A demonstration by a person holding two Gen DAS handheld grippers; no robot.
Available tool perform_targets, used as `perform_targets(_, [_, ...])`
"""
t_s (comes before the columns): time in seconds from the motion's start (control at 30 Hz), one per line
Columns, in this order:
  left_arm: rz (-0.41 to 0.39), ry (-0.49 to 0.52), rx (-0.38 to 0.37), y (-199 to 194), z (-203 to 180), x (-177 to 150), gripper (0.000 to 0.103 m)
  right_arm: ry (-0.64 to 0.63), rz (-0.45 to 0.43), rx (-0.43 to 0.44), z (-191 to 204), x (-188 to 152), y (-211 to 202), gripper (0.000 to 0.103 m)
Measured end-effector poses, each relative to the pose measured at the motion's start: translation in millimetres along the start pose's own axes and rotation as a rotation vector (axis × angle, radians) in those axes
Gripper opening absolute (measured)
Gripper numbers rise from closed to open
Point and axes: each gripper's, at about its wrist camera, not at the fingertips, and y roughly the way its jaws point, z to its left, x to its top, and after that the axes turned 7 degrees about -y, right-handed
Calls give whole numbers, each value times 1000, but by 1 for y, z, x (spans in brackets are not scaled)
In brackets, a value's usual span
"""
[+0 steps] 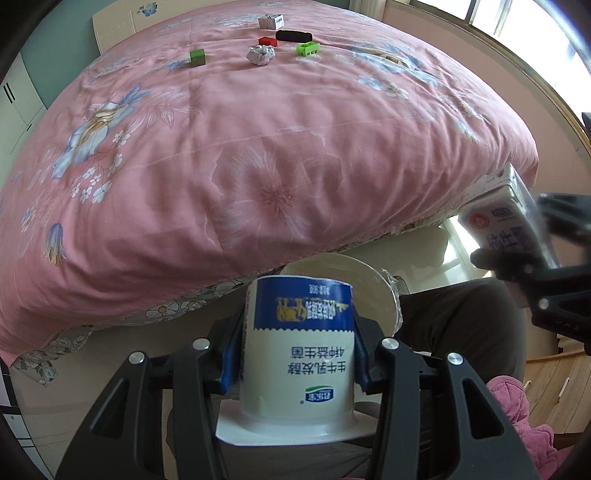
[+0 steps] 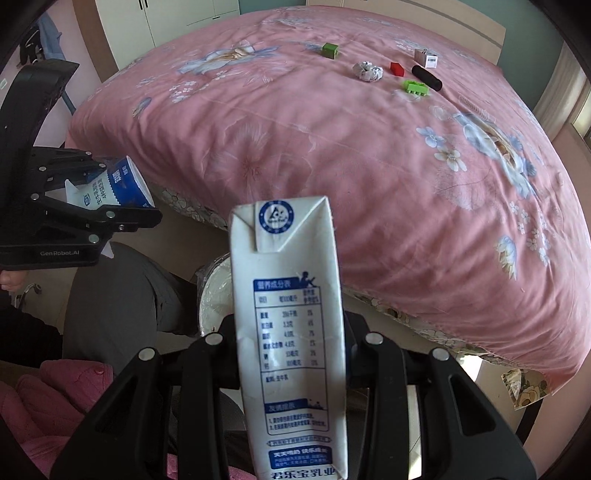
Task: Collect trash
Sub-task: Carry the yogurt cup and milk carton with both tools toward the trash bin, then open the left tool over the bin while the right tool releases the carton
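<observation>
My left gripper (image 1: 299,347) is shut on a white and blue yogurt cup (image 1: 299,354), held above a white lined bin (image 1: 354,280) by the bed's edge. It also shows in the right wrist view (image 2: 110,188). My right gripper (image 2: 291,343) is shut on a white milk carton (image 2: 291,332), also above the bin (image 2: 214,299); the carton shows in the left wrist view (image 1: 509,221). On the far side of the pink bed lies a crumpled paper ball (image 1: 261,55) (image 2: 367,71).
On the pink floral bedspread (image 1: 258,147) far off lie a green cube (image 1: 197,58), a red block (image 1: 267,41), a green brick (image 1: 307,49), a black cylinder (image 1: 294,36) and a small box (image 1: 270,21). A person's grey-trousered legs (image 1: 461,321) are beside the bin.
</observation>
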Motion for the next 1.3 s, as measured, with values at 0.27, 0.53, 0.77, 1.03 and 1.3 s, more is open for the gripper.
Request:
perform_targets(0.27, [88,-30,-20,51,-6,-7,49,14,61,62,13,-8,52,37])
perform_targets(0.53, [152,-26,-6,96,-15,-17,49,59,131,96,13,-18,101,37])
perform_targets(0.77, [226,-23,12,138,-22,-25,49,113,193,103,7,-23,149,37])
perform_targets(1.03, [297,-79,3,181,-18,-25,49,201,277,128,-3,-39,214,37])
perform_targets(1.3, [388,-188,-20,230,-2,-31,49,270,359,157,-10,-54,274,37])
